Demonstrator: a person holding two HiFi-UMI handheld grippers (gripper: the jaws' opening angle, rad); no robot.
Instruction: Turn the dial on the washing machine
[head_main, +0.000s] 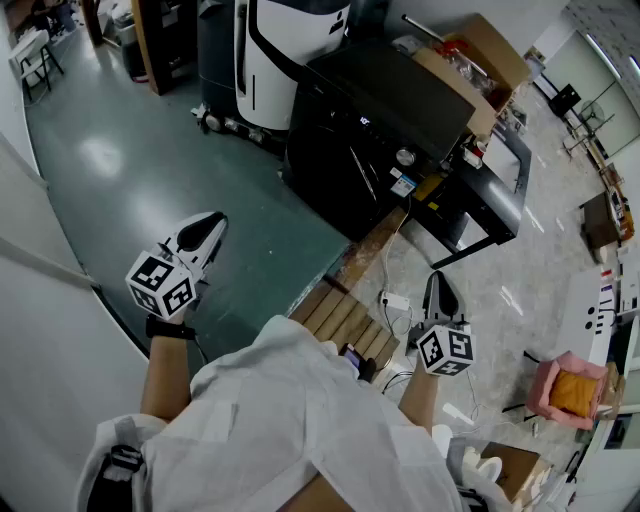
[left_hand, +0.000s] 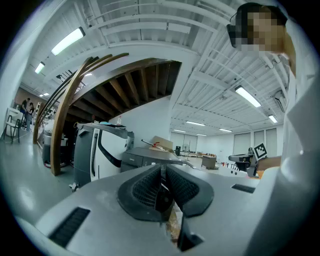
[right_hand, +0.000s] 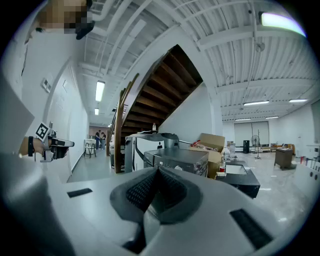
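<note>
The washing machine (head_main: 345, 150) stands well apart from the left gripper (head_main: 205, 232) and right gripper (head_main: 438, 290), both empty with jaws pressed together, so arriving unopened risks merely bumping its dial (head_main: 404, 157) (a small knob) rather than gripping it.

white shirt (head_main: 300, 420), black wristband (head_main: 168, 328) perhaps; left gripper (head_main: 212, 224) white, marker-cubed.

no legible text anywhere; small white print on washing machine (head_main: 385, 105) front too blurred to read.
</note>
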